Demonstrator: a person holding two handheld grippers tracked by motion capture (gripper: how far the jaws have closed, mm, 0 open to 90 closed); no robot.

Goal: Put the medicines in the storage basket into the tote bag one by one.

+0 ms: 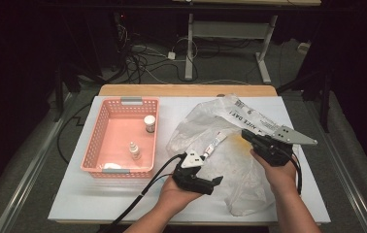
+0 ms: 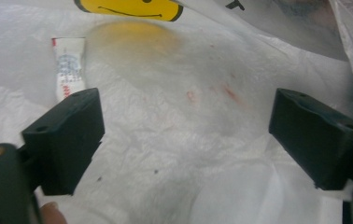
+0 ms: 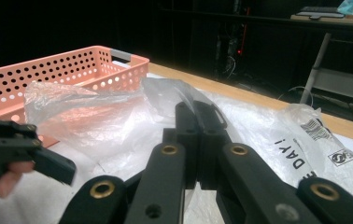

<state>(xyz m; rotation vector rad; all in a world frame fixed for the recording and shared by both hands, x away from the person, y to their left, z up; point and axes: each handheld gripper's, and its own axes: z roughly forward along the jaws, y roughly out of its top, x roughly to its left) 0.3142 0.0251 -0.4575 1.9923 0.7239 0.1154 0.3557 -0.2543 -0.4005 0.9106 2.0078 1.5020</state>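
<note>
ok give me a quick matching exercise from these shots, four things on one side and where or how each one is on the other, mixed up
Things:
1. left gripper
2. right gripper
3. white tube
4. small bottle

Place or state:
a. lying on the plastic bag, between the two grippers
b. standing inside the pink basket
c. jaws shut on a fold of the plastic bag
d. jaws wide open over the bag, nothing between them

Pairs: 1-d, 2-c, 3-a, 4-b
</note>
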